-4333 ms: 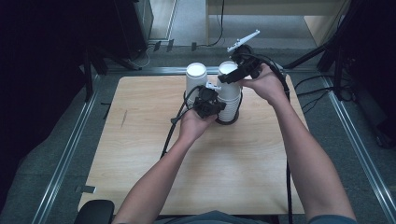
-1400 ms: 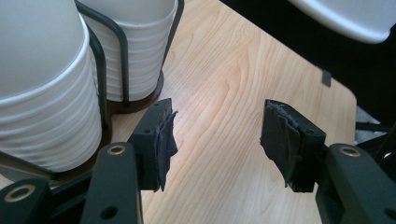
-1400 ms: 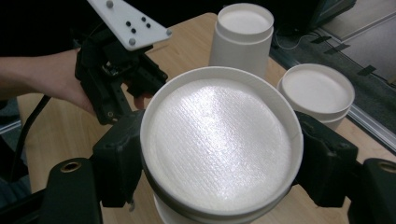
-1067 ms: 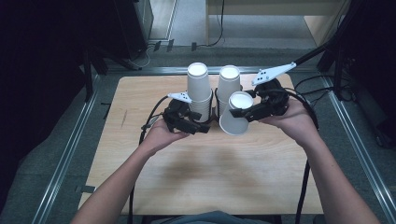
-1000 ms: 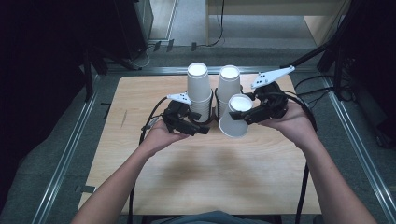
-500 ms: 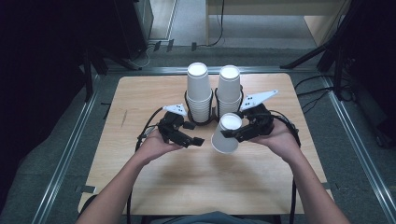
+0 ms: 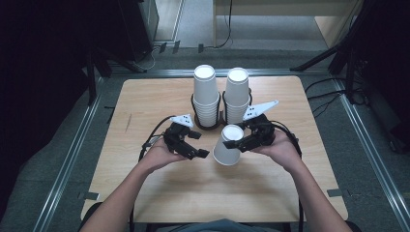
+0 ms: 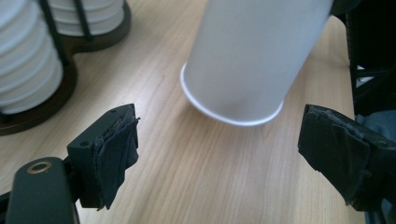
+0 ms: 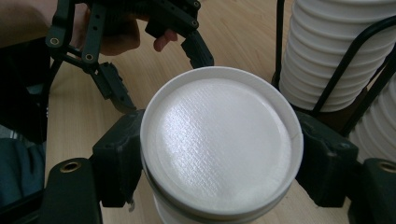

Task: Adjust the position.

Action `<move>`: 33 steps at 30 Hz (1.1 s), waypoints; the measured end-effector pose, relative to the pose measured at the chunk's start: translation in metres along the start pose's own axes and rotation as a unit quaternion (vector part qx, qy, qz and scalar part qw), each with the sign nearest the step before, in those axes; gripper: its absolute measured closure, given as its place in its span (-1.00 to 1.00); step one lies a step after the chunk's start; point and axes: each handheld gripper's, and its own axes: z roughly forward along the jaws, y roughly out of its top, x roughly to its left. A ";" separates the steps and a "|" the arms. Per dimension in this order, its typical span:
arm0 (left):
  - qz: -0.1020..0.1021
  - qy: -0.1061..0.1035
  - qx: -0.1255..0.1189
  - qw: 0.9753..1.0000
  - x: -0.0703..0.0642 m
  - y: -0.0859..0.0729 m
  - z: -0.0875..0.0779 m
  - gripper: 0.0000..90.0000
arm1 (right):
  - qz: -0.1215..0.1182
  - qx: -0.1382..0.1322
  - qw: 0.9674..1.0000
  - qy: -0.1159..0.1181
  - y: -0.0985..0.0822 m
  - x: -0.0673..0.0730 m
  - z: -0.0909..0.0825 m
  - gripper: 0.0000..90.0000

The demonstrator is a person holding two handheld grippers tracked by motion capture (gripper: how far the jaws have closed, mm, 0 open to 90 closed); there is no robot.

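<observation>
A white paper cup (image 7: 227,147) is upside down and tilted, its open rim close over the wooden table (image 7: 145,96). My right gripper (image 7: 238,140) is shut on the cup's (image 9: 219,144) upper part, one pad on each side. My left gripper (image 7: 199,145) is just left of the cup. It is open, its jaws have just been opening, and nothing is between them. In the left gripper view the cup (image 8: 247,60) is ahead of the wide-set pads (image 8: 116,144). The left gripper (image 9: 166,81) also appears beyond the cup in the right gripper view.
Two tall stacks of white cups (image 7: 205,94) (image 7: 237,94) stand side by side in a black wire holder (image 7: 212,126) right behind the grippers. Cables trail from both grippers across the table. Metal rails and dark floor surround the table's edges.
Both hands have come down and toward the near edge, away from the stacks. The right gripper brought the cup with it. The left jaws stand a little wider.
</observation>
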 end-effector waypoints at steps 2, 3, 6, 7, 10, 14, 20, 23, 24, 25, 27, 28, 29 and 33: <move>0.006 0.000 -0.001 1.000 -0.002 0.001 0.003 -0.77 | -0.005 0.006 1.000 0.000 0.000 0.001 0.003 -0.43; 0.009 0.001 -0.002 1.000 -0.003 0.002 0.004 -0.77 | -0.007 0.006 1.000 0.001 0.000 0.001 0.004 -0.43; 0.014 -0.005 -0.010 1.000 -0.004 0.005 0.007 -0.78 | -0.002 0.003 1.000 0.010 0.002 0.000 0.010 -0.43; 0.017 -0.010 -0.009 1.000 -0.004 0.006 0.008 -0.78 | -0.003 0.002 1.000 0.012 0.002 0.000 0.011 -0.43; 0.024 -0.011 -0.007 1.000 -0.007 0.008 0.011 -0.79 | -0.006 -0.005 1.000 0.017 0.002 0.002 0.015 -0.43; 0.026 -0.015 -0.004 1.000 -0.010 0.008 0.016 -0.81 | -0.008 -0.013 1.000 0.026 0.003 0.004 0.018 -0.43; 0.035 -0.016 -0.007 0.999 -0.013 0.007 0.020 -0.81 | -0.008 -0.022 0.999 0.037 0.007 0.006 0.018 -0.43; 0.036 -0.026 -0.016 0.999 -0.011 0.006 0.022 -0.82 | -0.004 -0.037 0.998 0.051 0.010 0.008 0.017 -0.43; 0.032 -0.030 -0.018 0.999 -0.009 0.006 0.022 -0.83 | -0.002 -0.041 0.998 0.052 0.010 0.009 0.017 -0.43; 0.030 -0.033 -0.021 0.999 -0.009 0.006 0.022 -0.83 | -0.005 -0.043 0.998 0.050 0.011 0.010 0.016 -0.43; 0.033 -0.038 -0.027 0.998 -0.009 0.006 0.022 -0.82 | -0.007 -0.048 0.998 0.049 0.012 0.011 0.016 -0.43; 0.034 -0.037 -0.029 0.998 -0.009 0.006 0.022 -0.82 | -0.002 -0.051 0.997 0.055 0.013 0.011 0.016 -0.43; 0.033 -0.040 -0.032 0.998 -0.010 0.006 0.023 -0.81 | 0.000 -0.052 0.997 0.057 0.013 0.011 0.016 -0.43; 0.033 -0.043 -0.030 0.998 -0.011 0.006 0.025 -0.81 | 0.006 -0.060 0.996 0.069 0.013 0.010 0.017 -0.43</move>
